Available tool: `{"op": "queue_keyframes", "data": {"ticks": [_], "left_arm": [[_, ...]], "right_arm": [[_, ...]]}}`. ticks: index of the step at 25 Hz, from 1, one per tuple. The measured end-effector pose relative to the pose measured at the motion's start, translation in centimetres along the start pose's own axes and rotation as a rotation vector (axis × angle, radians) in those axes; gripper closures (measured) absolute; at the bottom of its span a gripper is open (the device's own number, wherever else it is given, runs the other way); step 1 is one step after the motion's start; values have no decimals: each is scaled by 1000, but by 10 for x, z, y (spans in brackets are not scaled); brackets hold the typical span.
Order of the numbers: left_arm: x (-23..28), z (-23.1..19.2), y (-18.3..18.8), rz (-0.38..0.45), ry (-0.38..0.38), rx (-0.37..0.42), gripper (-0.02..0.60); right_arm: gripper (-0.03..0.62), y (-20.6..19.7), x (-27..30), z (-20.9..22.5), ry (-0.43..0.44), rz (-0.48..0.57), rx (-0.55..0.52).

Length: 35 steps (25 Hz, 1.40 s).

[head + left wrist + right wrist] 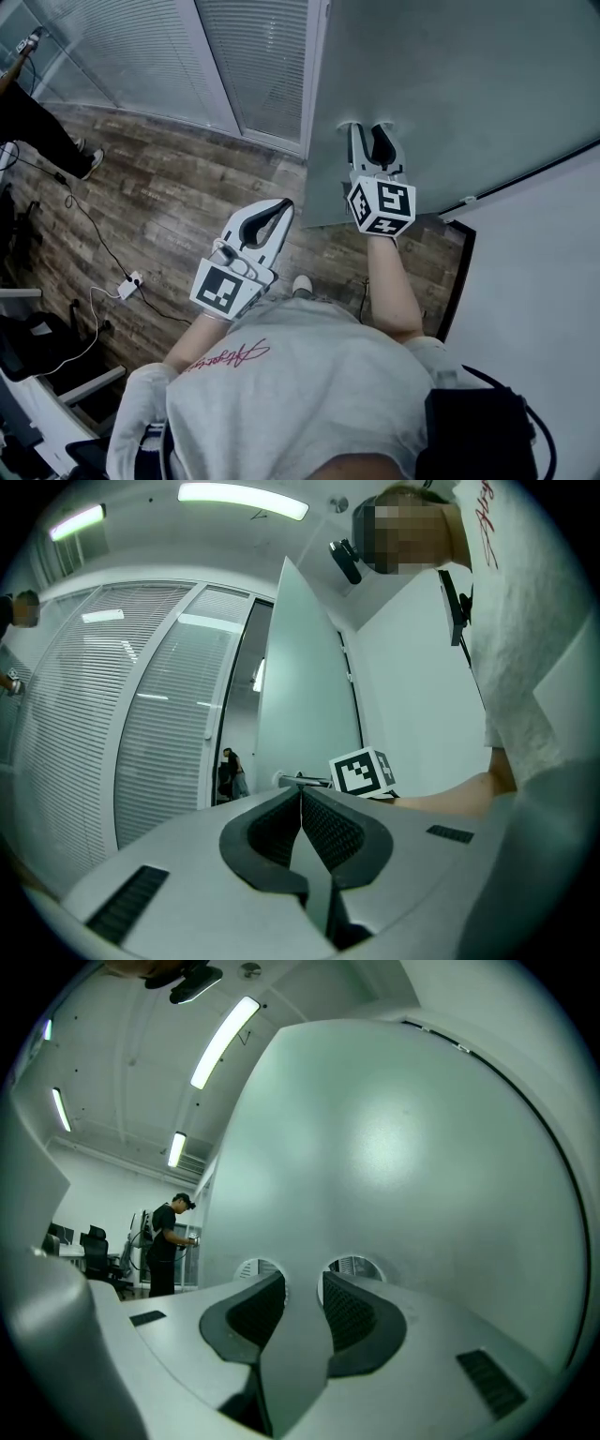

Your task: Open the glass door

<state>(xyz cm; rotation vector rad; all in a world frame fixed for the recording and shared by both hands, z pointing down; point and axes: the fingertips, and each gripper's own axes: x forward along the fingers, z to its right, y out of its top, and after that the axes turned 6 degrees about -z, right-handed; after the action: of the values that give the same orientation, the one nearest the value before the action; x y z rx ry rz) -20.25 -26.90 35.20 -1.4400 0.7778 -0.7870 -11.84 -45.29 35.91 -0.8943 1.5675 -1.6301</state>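
Observation:
The frosted glass door (450, 94) stands partly swung, its lower edge over the wood floor. My right gripper (367, 131) points level at the pane, both fingertips against the glass. In the right gripper view the jaws (303, 1279) stand apart with nothing between them, and the door (394, 1166) fills the picture just ahead. My left gripper (281, 204) hangs lower left of the door, clear of it. Its jaws (301, 789) meet at the tips and hold nothing. From the left gripper view the door (305, 714) shows edge-on, with the right gripper's marker cube (363, 771) beside it.
A glass partition with blinds (187, 56) runs along the far side. A white wall (544, 281) stands at the right of the door frame. A power strip with cables (129, 284) lies on the floor at left. A person in black (167, 1246) stands beyond the doorway.

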Motion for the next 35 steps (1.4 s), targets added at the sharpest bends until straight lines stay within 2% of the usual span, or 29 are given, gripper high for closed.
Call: {"op": "queue_keyframes", "data": {"ticks": [4,8,14,25,27,30,35], "left_arm": [[-12,21,11,23,-30,8,565],[-36,38,2,5,-54,15,565],[-68,66,-4,-2,-95,-22,565],[-87,125,-7,2,-198,-18,565],[-87,134,-4,17,-201,-15,565],[-85,153,13,92,-194,-12,565],[-83,186,12,65,-153,-21,565]], "right_arm": [[461,-1,-27,-1,-8,5,-1],[461,1,-49,-2,-10,9,-5],[461,0,-80,-5,-5,-7,-7],[461,0,-136,-10,27,-31,-22],[461,-2,-147,-11,35,-36,-22],[462,-5,-168,-10,48,-37,-23],[462,-6,-197,-11,88,-49,-22]]}}
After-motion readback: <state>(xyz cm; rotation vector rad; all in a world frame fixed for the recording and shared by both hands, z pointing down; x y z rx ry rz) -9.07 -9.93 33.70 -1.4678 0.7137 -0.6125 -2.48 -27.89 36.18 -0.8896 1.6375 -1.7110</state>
